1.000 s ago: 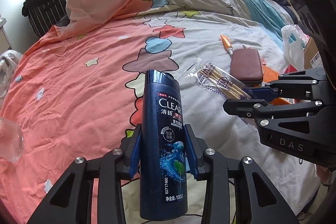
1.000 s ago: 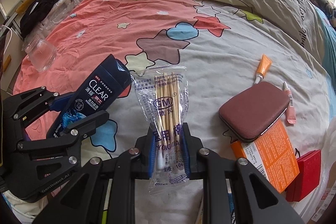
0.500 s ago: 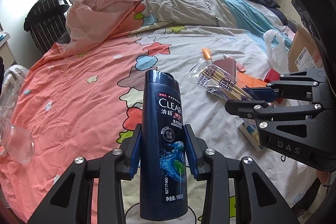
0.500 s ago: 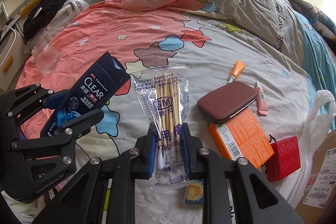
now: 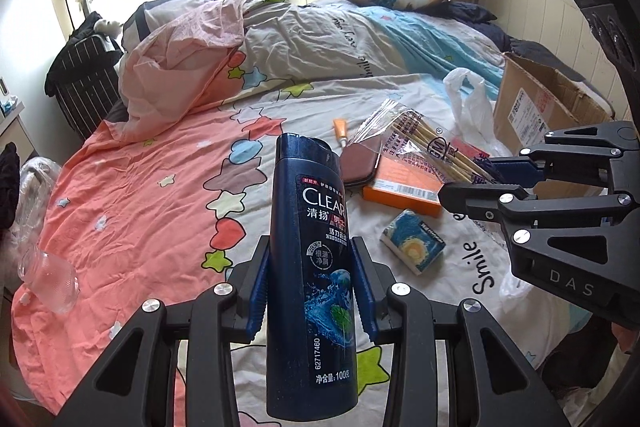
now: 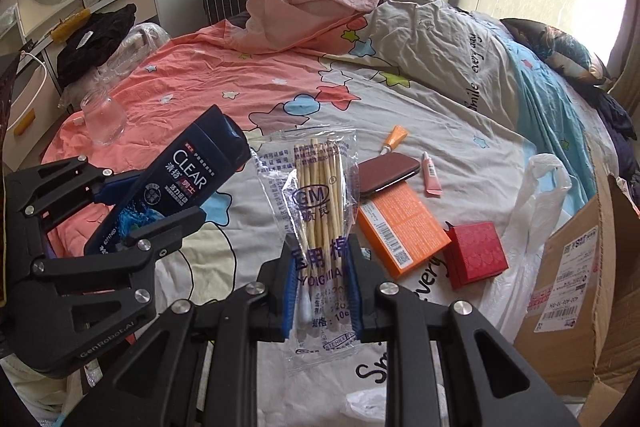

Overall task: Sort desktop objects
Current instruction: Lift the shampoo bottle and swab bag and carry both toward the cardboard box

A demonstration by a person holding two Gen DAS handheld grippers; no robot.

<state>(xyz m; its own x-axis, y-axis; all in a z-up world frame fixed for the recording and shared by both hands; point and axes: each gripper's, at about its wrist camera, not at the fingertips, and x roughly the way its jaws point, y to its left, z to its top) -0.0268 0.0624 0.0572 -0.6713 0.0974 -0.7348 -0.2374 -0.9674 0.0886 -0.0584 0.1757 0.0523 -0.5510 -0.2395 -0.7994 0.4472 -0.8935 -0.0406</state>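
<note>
Both tools are lifting higher off the bed point(image 5: 132, 195); more room is showing. Left tool point(image 5: 310, 285) is clamping the shampoo bottle point(image 5: 310, 279), long axis toward 12 o'clock, cap away. Right tool point(image 6: 322, 277) is pinching the swab packet point(image 6: 316, 223), sticks running 12–6, over the orange box point(image 6: 400, 223) and red box point(image 6: 476, 255).

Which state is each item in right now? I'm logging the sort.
Shampoo bottle: cap shut, clamped in left gripper, off the bed.
Cotton swab packet: sealed, clamped in right gripper.
Cardboard box: flaps open.
Brown case: closed, lying on orange box.
Red box: closed.
</note>
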